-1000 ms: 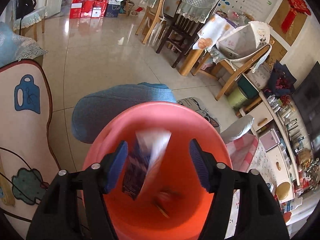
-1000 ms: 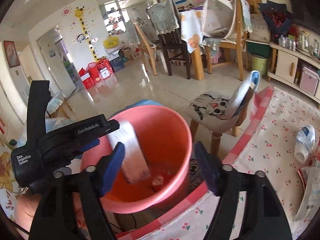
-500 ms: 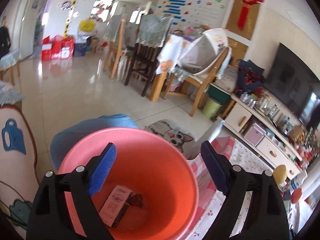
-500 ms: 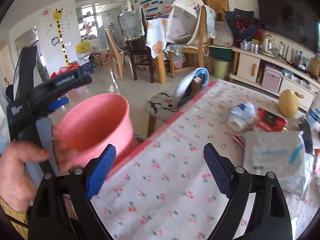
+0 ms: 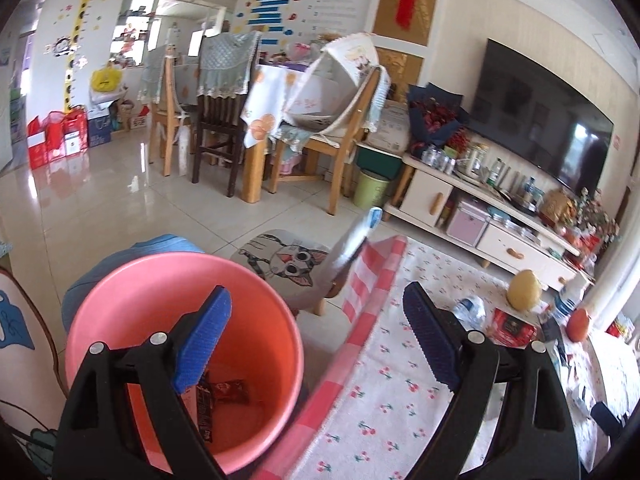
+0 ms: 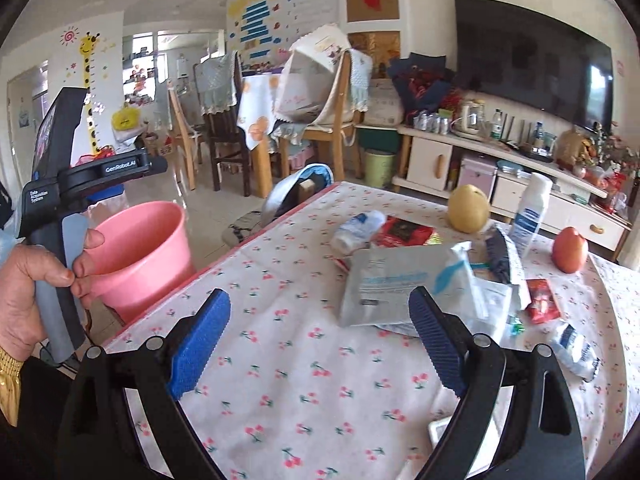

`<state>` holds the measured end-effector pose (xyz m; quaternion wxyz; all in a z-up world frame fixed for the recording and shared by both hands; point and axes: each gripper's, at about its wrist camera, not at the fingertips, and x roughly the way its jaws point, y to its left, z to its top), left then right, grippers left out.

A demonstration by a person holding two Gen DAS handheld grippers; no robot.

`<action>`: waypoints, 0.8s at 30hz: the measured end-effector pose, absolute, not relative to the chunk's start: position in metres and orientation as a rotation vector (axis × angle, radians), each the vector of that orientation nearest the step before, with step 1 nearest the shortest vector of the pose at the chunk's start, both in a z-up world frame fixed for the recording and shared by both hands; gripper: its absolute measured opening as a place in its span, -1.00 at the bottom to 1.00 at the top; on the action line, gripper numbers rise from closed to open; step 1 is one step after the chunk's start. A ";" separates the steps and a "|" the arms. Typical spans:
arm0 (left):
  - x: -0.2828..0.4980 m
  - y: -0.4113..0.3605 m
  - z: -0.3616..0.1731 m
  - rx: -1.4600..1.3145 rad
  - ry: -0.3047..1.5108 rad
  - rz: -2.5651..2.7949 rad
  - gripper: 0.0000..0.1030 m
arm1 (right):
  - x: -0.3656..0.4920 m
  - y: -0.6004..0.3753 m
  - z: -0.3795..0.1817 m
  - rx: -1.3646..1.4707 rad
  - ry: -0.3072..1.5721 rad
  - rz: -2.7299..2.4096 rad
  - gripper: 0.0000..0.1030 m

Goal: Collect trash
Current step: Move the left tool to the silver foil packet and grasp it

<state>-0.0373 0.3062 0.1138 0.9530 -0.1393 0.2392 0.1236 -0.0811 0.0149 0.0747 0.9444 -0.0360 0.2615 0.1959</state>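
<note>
Right wrist: trash pile [image 6: 404, 284] just ahead of opening, empty gripper [image 6: 316, 336].

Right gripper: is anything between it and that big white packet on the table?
Nothing visible. The right gripper, jaws opening and empty, faces the white packet across bare cherry-print tablecloth. Other litter lies beside and behind the packet.

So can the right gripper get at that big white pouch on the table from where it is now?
Probably yes. The right gripper stands open and empty over bare tablecloth, and the white pouch lies just ahead with nothing between.
</note>
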 end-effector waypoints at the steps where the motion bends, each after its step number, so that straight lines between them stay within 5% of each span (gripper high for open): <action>1: -0.040 0.301 0.114 -0.275 0.484 0.241 0.72 | -0.082 0.009 0.075 -0.070 0.524 0.394 0.76; 7: -0.046 0.260 0.117 -0.204 0.480 0.151 0.70 | -0.085 -0.028 0.075 -0.039 0.509 0.360 0.79; 12: -0.052 0.227 0.116 -0.146 0.491 0.084 0.47 | -0.083 -0.066 0.078 0.008 0.498 0.312 0.80; 24: -0.066 0.128 0.109 0.057 0.512 -0.151 0.46 | -0.075 -0.159 0.084 0.110 0.523 0.182 0.80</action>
